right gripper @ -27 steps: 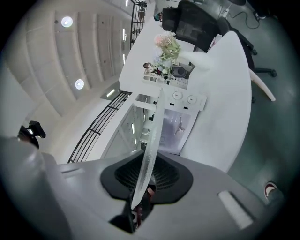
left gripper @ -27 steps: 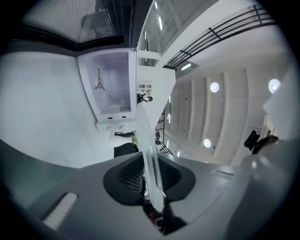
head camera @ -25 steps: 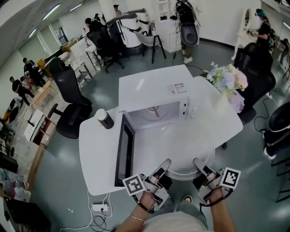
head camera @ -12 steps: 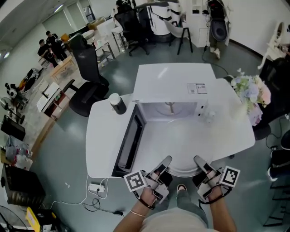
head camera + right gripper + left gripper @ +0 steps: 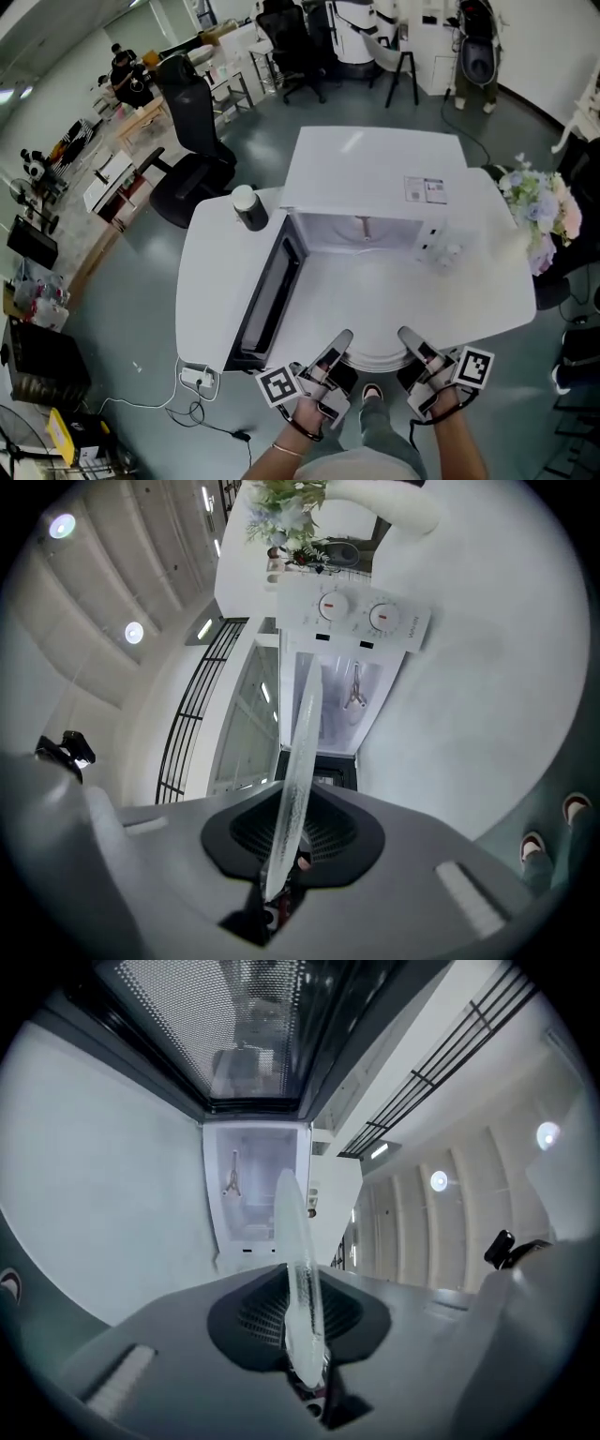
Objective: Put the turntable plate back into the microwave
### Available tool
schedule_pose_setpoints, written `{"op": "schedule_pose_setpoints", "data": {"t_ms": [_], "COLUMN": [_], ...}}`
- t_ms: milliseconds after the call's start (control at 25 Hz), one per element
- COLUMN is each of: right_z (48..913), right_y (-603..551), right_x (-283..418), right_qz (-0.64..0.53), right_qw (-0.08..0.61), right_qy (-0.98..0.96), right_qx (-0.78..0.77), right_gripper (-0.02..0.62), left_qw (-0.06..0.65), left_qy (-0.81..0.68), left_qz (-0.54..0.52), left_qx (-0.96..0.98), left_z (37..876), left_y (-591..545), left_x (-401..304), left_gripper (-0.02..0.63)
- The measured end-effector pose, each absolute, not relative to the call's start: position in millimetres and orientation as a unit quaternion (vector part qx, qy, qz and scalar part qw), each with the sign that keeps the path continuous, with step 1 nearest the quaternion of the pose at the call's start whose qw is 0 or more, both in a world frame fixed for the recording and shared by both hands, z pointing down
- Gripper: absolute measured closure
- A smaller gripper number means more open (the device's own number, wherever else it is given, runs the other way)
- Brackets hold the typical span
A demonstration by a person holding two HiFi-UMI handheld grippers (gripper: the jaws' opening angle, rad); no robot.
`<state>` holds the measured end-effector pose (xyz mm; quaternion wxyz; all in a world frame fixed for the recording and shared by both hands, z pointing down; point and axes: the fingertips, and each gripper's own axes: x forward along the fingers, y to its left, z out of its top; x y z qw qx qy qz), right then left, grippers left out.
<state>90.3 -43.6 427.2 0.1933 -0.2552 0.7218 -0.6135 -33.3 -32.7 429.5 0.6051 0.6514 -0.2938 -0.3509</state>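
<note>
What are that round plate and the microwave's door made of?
The turntable plate looks like clear glass: its edge is translucent and slightly rippled. The microwave door seems to be a dark glossy window, glass or plastic, backed by a fine dotted mesh, probably metal.

Print on microwave (image 5: pixel 366 173) label (image 5: pixel 426 190) illegibly small

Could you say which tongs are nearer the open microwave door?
The left tongs; the door hangs on their side, the right tongs hold the plate's opposite edge.
</note>
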Motion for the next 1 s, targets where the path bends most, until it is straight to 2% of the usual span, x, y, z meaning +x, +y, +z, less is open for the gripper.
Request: {"op": "schedule_pose_setpoints", "data": {"t_ms": [440,1000], "right_z": [466,482], "right_y": [-89,-118], "right_x": [81,71], "right_qz": [-0.616,-0.600], "right_qw": [0.158,0.158], "right_qy": [0.735,0.748], "right_qx": [-0.234,-0.238], "right_gripper": [0.548,0.546], "left_qw": [0.589,0.574], "left_qy": [-0.319,-0.327], "left_qz": [-0.408,-0.435], "left_qx": [0.620,0.612], "left_z": [468,488], "left_y": [-63,-82], "left_x": [-43,-53], "left_gripper": [0.572,0.572]}}
